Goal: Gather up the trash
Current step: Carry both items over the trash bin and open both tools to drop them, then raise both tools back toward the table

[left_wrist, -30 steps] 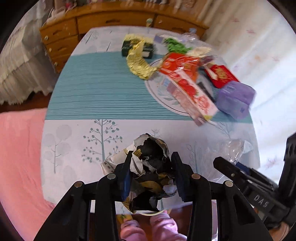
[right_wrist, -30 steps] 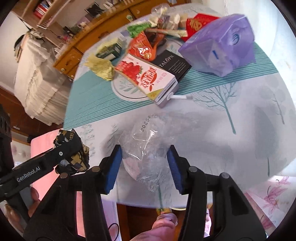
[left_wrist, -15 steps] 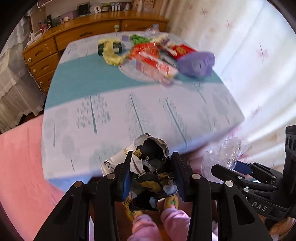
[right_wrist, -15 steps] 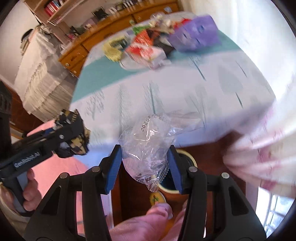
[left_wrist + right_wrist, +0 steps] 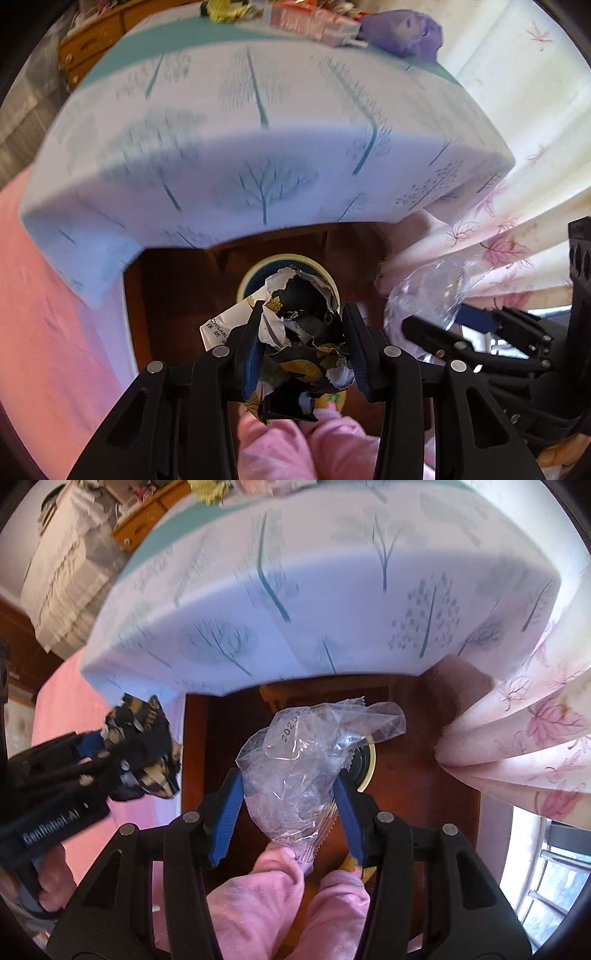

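My left gripper [image 5: 301,332] is shut on a crumpled black-and-gold wrapper [image 5: 303,332]; both also show at the left of the right wrist view [image 5: 144,753]. My right gripper [image 5: 288,797] is shut on a crumpled clear plastic bag [image 5: 306,760], which also shows in the left wrist view [image 5: 424,291]. Both are held off the table, below its front edge, over a round cream-rimmed bin [image 5: 255,273] on the dark floor; its rim also shows behind the bag in the right wrist view [image 5: 369,764].
The table with the tree-print cloth [image 5: 258,147] overhangs just ahead. More trash and a purple pack [image 5: 402,29] lie at its far end. A floral curtain [image 5: 517,738] hangs at the right, pink bedding [image 5: 48,314] at the left. Pink-clad legs [image 5: 266,904] are below.
Both grippers have pulled back off the table and dropped below its edge with their trash still held. The bin has come into view under them.
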Demonstrator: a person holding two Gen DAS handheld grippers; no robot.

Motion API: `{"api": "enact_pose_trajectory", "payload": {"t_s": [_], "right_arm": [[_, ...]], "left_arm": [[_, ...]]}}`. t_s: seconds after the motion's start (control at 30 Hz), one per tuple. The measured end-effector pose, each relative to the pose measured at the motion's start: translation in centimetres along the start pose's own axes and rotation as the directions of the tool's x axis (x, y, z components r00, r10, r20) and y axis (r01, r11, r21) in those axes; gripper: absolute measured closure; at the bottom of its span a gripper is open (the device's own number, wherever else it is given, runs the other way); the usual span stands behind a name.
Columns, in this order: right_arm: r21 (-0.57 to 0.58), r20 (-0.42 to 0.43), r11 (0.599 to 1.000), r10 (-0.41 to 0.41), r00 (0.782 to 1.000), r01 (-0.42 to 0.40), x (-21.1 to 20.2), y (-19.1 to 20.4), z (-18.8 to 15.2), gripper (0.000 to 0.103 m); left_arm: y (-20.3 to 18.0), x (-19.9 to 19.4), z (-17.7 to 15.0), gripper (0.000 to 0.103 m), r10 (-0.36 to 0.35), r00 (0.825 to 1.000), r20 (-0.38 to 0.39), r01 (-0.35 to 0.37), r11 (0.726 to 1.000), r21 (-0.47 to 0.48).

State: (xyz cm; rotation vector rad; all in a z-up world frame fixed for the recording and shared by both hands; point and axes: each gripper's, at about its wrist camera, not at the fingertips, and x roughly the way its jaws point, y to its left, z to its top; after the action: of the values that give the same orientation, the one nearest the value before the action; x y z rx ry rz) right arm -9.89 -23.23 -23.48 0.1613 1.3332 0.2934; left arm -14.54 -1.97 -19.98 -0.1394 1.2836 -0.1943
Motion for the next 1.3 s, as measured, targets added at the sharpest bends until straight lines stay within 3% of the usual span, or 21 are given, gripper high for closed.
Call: {"api": "enact_pose_trajectory", "payload": {"t_s": [0.2, 0.37, 0.5, 0.6, 0.77, 0.83, 0.87, 1.07, 1.2, 1.3], "right_arm": [[-0.054, -0.027, 0.998, -0.013, 1.0, 0.012, 6.3, -1.4, -1.1, 0.056], [-0.031, -0.043, 0.999, -0.028, 0.999, 0.026, 12.6, -3.7, -2.5, 0.056], [0.002, -0.058, 1.0, -0.016, 0.998, 0.016, 16.8, -5.2, -3.6, 0.055], [0.034, -0.051, 0.999, -0.006, 0.999, 0.008, 18.9, -6.4, -3.8, 0.055], [0.051, -0.025, 0.998, 0.024, 0.999, -0.022, 21.7, -6.8, -3.5, 0.051], [0.04, -0.041, 0.999, 0.031, 0.999, -0.029, 22.6, -6.7, -3.1, 0.027], [0.038, -0.054, 0.999, 0.034, 0.998, -0.032, 22.9, -6.7, -2.9, 0.025], [0.042, -0.029, 0.999, 0.033, 0.999, -0.032, 22.7, -6.3, -2.4, 0.025], [0.08, -0.013, 0.996, 0.049, 0.999, -0.048, 20.1, -6.3, -2.2, 0.025], [0.113, 0.032, 0.993, 0.013, 0.999, -0.016, 16.5, -6.1, -2.2, 0.025]], "left_arm": [[1.2, 7.0, -0.9, 0.062, 0.03, 0.999, 0.012, -0.03, 0.999, -0.031], [3.3, 13.7, -1.7, 0.058, 0.028, 0.999, -0.036, -0.029, 0.999, -0.032], [5.3, 17.8, -2.1, 0.048, 0.02, 0.997, -0.079, -0.025, 0.998, -0.057], [6.4, 19.3, -2.4, 0.021, 0.0, 0.998, -0.067, -0.005, 0.998, -0.07], [7.7, 20.6, -2.7, 0.017, 0.004, 0.999, -0.051, -0.008, 0.997, -0.078], [8.0, 21.0, -3.0, 0.017, 0.016, 0.999, -0.05, -0.02, 0.996, -0.081], [7.9, 21.2, -2.9, 0.017, 0.017, 0.999, -0.049, -0.021, 0.996, -0.083], [7.5, 18.5, -3.0, 0.017, 0.059, 0.998, 0.001, -0.059, 0.994, -0.088], [6.4, 14.4, -2.1, 0.017, 0.07, 0.997, 0.033, -0.068, 0.995, -0.069], [5.1, 10.6, -1.0, 0.017, 0.071, 0.996, 0.053, -0.068, 0.996, -0.049]]}}
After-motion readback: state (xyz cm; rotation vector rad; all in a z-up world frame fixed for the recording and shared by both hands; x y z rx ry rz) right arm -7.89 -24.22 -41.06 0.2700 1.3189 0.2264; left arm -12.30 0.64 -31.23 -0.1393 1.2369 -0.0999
